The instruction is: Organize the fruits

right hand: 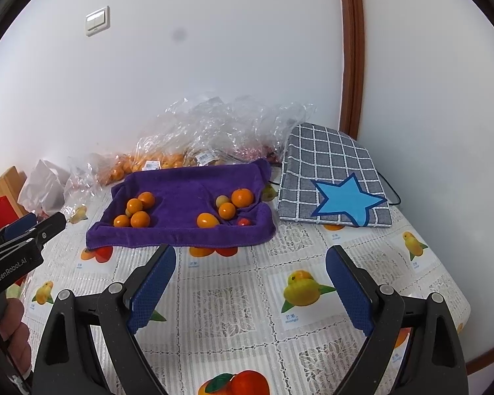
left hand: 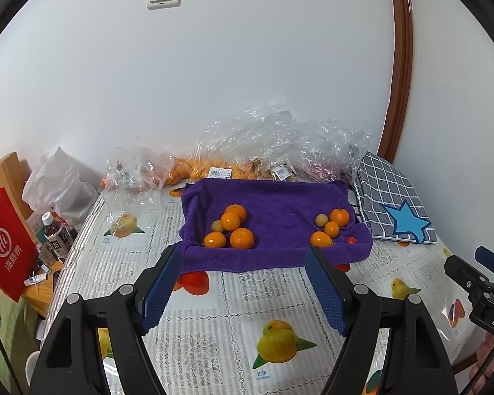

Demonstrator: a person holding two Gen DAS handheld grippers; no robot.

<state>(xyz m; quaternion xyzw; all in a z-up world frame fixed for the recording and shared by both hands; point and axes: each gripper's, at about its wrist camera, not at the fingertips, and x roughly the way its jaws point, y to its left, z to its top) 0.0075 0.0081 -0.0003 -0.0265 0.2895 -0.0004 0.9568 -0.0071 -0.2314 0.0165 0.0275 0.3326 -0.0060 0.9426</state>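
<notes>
A purple towel lies on the table and holds two groups of fruit. The left group is several oranges and one pale yellow fruit. The right group is three oranges, one pale yellow fruit and a small red fruit. My left gripper is open and empty, just in front of the towel's near edge. My right gripper is open and empty, also just in front of the towel.
Clear plastic bags with more oranges lie behind the towel against the wall. A grey checked cushion with a blue star lies to the right. A red paper bag and bottles stand at the left.
</notes>
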